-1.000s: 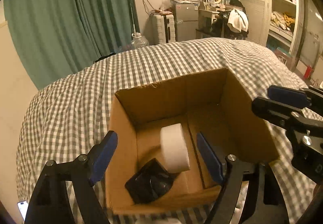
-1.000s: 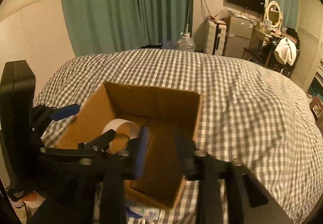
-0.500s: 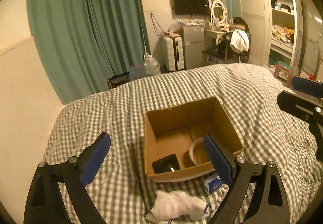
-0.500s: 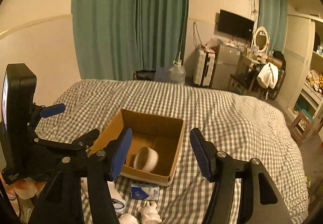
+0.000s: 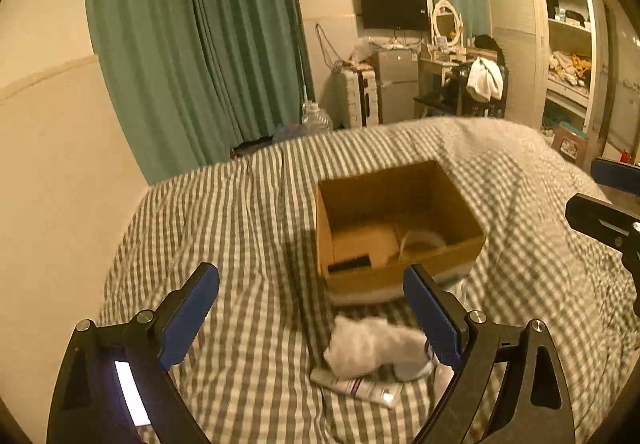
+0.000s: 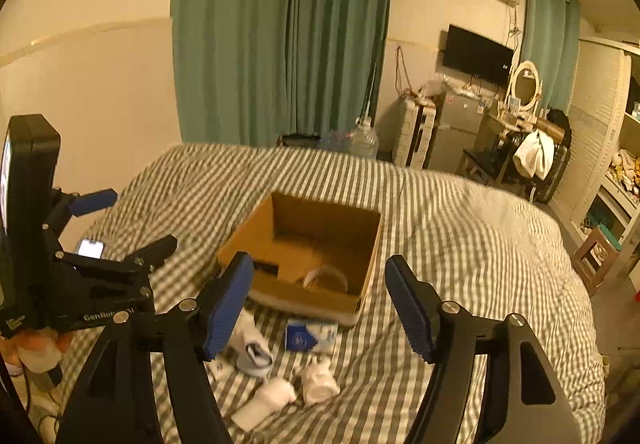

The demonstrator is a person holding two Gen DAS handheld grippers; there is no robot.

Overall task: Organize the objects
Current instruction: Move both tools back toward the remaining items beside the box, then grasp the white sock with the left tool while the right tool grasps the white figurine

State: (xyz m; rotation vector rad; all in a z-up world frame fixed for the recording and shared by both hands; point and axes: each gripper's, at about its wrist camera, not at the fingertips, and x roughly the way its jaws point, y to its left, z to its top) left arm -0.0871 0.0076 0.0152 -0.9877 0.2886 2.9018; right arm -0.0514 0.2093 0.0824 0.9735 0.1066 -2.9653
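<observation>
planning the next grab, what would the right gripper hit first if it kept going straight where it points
Probably the cardboard box, at its near wall. The right gripper, empty with jaws opening, frames that wall, though depth is unclear.

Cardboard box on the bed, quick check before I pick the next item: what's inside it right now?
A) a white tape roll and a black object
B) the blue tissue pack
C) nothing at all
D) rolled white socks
A: the cardboard box holds the white tape roll and a black object; the blue tissue pack and socks lie outside on the bed.
</observation>
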